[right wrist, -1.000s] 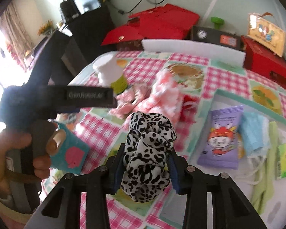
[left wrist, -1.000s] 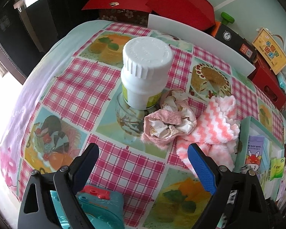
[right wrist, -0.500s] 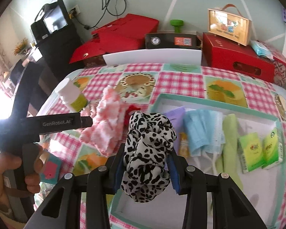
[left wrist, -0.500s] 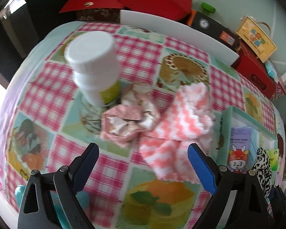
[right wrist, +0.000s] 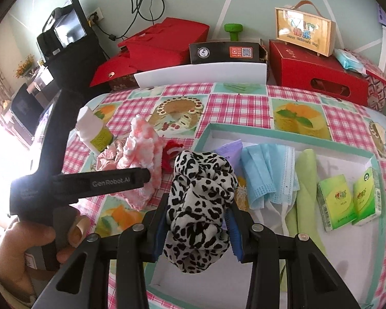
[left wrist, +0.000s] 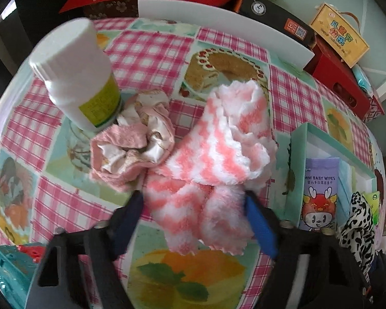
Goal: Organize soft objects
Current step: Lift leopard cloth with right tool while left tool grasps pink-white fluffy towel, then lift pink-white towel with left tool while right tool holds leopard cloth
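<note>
One towel [left wrist: 213, 154] lies diag., near-left→far-right.

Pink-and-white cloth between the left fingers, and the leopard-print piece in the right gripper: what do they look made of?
Pink-and-white cloth: looks like plush microfibre or fleece, with a fuzzy matte pile and scalloped edges. The left gripper is closing around its near end.

Leopard-print scrunchie: seems thin and smooth, perhaps satin or chiffon, with soft gathers and a slight sheen. The right gripper pinches it.
</note>
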Demonstrator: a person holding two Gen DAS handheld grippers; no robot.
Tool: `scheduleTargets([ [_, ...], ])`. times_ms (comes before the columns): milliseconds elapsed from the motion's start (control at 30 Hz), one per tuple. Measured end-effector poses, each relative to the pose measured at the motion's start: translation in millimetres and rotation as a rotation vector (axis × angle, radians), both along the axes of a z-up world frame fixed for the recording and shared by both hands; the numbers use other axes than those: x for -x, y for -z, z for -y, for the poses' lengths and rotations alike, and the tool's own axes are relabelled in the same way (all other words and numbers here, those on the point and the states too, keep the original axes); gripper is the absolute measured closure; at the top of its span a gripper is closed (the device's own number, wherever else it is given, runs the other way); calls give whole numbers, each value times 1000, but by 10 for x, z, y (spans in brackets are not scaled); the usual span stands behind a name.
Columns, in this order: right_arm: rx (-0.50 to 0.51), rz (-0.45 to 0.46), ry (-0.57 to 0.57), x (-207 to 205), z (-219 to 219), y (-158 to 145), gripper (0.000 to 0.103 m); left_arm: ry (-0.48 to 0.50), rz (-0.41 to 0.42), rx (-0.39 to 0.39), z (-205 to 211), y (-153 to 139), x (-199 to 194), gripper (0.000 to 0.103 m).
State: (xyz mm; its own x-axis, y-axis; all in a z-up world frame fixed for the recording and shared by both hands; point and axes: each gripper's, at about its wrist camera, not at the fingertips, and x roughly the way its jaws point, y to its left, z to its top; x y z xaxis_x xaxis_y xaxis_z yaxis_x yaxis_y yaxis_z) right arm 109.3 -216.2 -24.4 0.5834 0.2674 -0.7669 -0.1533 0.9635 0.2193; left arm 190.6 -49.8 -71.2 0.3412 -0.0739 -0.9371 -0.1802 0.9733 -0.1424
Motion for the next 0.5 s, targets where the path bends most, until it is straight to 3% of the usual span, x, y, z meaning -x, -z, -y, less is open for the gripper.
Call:
scheduleTargets([
  [233,-10,-5,9,0,36,8,60,8,12,26,25,23,4,62],
  [500,-19,-15,18,-12,80,45,60,-4,26,54,-88,-26,56,76],
])
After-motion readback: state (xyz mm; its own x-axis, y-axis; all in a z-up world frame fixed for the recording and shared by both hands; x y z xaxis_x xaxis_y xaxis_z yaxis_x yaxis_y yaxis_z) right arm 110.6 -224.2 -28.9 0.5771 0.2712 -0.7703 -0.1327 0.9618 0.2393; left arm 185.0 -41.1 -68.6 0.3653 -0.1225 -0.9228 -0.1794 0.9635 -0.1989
